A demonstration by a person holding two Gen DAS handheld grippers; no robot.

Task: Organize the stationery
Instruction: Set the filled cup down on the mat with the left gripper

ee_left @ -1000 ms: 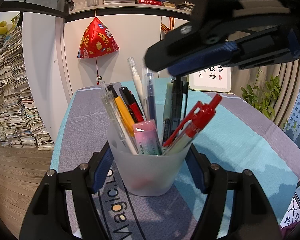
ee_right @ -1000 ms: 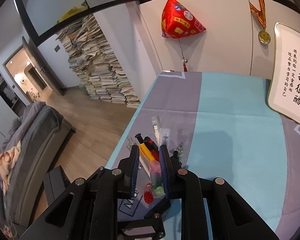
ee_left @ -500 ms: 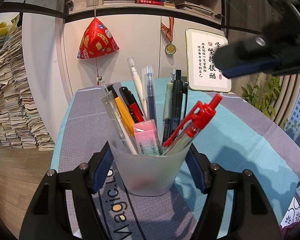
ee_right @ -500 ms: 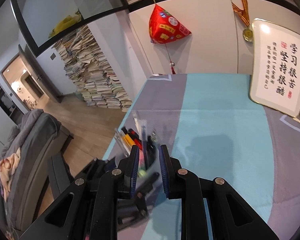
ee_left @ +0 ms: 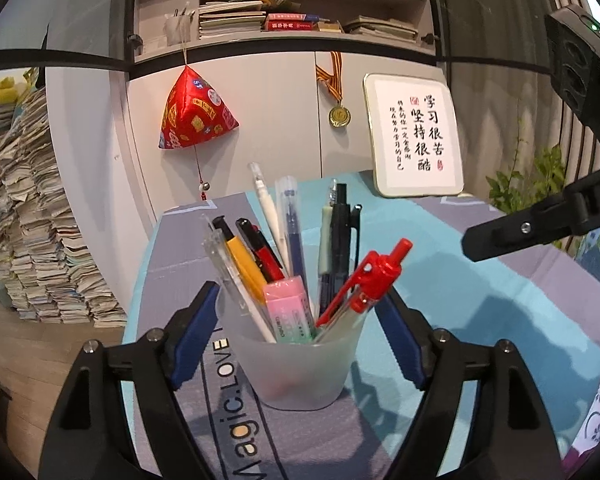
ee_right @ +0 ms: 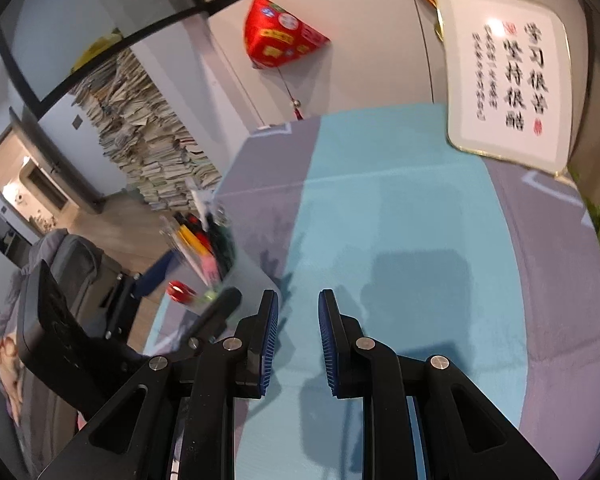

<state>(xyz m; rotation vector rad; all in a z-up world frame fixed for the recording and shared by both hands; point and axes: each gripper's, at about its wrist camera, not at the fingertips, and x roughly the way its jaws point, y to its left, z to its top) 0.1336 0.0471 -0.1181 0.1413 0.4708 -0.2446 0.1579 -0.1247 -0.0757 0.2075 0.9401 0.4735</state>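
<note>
Left tool point(ee_left: 296, 320) has just been opening; its pads now stand clear of the cup point(ee_left: 300, 364), nothing gripped. Back it straight off w/o nudging the cup, which stands upright, full of pens, near the worktop's point(ee_right: 400, 208) left edge. Right tool point(ee_right: 298, 330): narrow gap, empty, angled down over bare cloth.

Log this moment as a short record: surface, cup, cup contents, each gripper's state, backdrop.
surface: table under a teal and grey cloth
cup: frosted cup upright between the left gripper pads
contents: pens, red pen, pink eraser
left gripper: jaws just been opening, pads off the cup
right gripper: narrow gap, nothing held, over bare cloth
backdrop: framed calligraphy, red ornament, medal
</note>
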